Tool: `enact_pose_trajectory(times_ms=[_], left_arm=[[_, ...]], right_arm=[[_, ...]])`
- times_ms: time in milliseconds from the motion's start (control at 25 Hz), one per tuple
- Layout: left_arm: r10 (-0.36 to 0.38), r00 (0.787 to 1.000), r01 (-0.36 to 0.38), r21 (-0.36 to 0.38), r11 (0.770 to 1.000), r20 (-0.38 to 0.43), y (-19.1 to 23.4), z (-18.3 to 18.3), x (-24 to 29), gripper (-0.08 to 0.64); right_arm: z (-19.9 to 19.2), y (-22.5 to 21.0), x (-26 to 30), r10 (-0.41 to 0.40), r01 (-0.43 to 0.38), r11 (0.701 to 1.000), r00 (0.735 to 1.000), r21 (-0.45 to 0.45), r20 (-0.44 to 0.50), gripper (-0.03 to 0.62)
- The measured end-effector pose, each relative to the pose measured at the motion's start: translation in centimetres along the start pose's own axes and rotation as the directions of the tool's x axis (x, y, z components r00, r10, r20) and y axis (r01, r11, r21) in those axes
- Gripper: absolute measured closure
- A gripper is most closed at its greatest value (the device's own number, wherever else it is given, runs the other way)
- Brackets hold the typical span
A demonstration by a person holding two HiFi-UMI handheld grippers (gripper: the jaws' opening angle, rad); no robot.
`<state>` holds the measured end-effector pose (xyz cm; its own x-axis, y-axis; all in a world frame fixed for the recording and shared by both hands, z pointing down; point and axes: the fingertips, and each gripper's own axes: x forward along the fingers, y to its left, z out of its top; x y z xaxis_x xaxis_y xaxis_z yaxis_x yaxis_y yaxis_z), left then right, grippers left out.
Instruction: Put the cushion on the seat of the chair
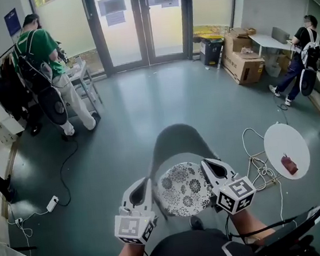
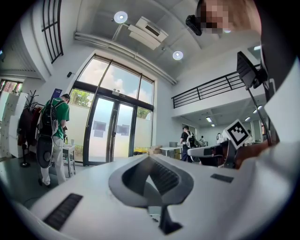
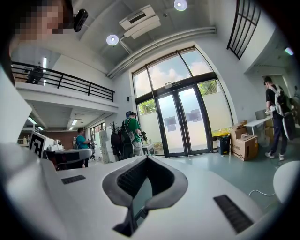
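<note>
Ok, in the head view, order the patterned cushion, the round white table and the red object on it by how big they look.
Patterned cushion and round white table: about alike in the picture, and the cushion is nearer the camera, so no ranking between them.
Red object on the table: clearly smallest.

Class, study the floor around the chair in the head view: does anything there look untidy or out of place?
Yes: loose white cables lie tangled beside the round table, and a power strip trails its cord.
</note>
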<state>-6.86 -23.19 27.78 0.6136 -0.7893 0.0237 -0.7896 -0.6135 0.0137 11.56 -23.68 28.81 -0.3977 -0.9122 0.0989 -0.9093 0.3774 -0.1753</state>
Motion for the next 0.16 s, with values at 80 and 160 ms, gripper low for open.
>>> enact_pose_trajectory(times_ms=[80,160], left_arm=[[-0.005,1.0,0.005,0.004,1.0,-0.001,0.15,-0.02,0.31,0.552],[-0.011,1.0,0.011,0.006,1.0,0.0,0.29,0.0,0.64,0.552]], right_arm=[[0.11,-0.14,0.31,-0.001,0.001,1.0,1.0,0.0,0.0,0.582],[0.24,-0.27,0.66,-0.002,0.002,1.0,1.0,-0.001,0.0,0.583]])
